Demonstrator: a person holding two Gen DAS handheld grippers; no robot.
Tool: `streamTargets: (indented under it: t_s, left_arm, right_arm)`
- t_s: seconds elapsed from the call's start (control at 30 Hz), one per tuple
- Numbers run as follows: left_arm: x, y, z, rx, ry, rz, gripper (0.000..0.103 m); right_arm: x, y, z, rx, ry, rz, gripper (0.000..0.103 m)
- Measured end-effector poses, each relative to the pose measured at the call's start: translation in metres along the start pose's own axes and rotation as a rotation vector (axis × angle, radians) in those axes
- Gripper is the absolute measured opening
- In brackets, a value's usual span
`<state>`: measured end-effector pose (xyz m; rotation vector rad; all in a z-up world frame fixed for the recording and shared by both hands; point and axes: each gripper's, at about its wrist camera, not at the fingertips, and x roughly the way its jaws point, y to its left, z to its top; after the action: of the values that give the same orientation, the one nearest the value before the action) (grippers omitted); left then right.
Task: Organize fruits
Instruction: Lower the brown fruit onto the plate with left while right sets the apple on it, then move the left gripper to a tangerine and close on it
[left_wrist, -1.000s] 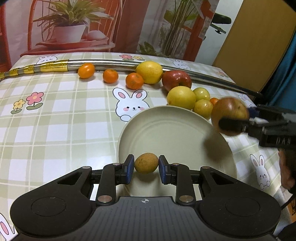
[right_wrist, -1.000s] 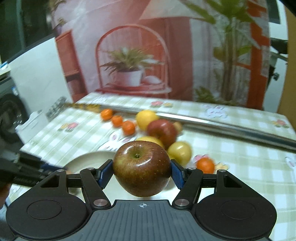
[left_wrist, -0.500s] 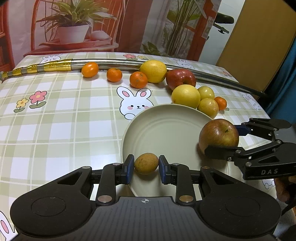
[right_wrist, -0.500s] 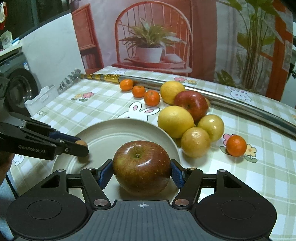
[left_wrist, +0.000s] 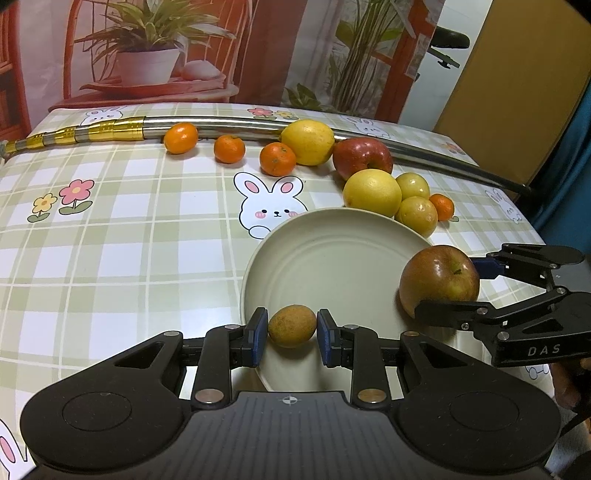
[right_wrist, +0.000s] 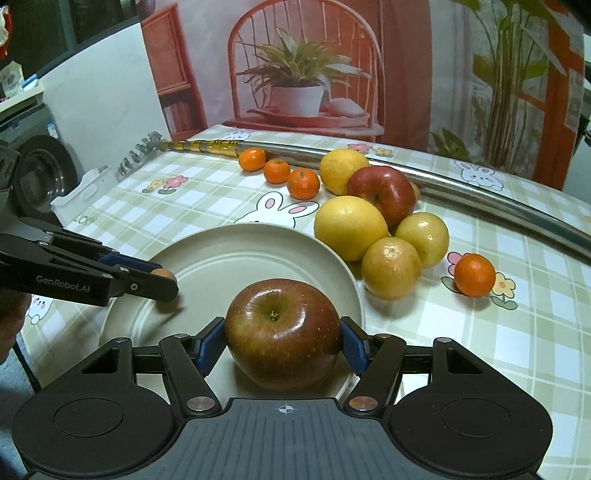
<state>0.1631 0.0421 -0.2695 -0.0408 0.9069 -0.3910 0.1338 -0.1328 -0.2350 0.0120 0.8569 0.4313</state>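
the right gripper (right_wrist: 282, 341) clamped the apple (right_wrist: 282, 334), the left gripper (left_wrist: 291, 330) a small brown fruit (left_wrist: 291, 325), both over the plate (left_wrist: 332, 236); seemingly not yet resting, either could roll off once released.

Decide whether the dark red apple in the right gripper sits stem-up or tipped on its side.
Stem-up. In the right wrist view the apple shows its stem hollow facing upward, clamped between the right gripper pads above the plate.

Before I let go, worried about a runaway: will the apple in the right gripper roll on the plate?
The apple is round and glossy, so it may rock. Its stem faces up, which probably helps it settle. The plate has a raised rim that should catch it.
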Motion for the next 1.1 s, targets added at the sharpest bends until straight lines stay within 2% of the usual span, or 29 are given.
streamTargets:
  t_s: [0.23,0.53,0.9,0.97,1.07,1.1]
  left_arm:
    - [-0.002,0.002,0.0,-0.029,0.003,-0.022,0.037]
    - [-0.016,0.003,0.008,-0.052,-0.036,-0.039,0.038]
    - [-0.035,0.013,0.029,-0.079,-0.102,-0.012,0.038]
    - [-0.038,0.015,0.033,-0.073,-0.115,-0.025,0.038]
    - [-0.035,0.02,0.042,-0.092,-0.08,-0.006,0.038]
    - [-0.037,0.023,0.045,-0.088,-0.09,-0.023,0.039]
  right_arm:
    - [-0.006,-0.001,0.002,0.01,-0.011,0.001,0.062]
    - [-0.03,-0.01,0.015,0.032,-0.088,-0.008,0.062]
    - [-0.055,-0.041,0.031,0.1,-0.174,-0.065,0.062]
    - [-0.056,-0.045,0.032,0.11,-0.182,-0.078,0.062]
    - [-0.055,-0.053,0.032,0.139,-0.17,-0.102,0.062]
    - [-0.056,-0.055,0.034,0.148,-0.167,-0.107,0.062]
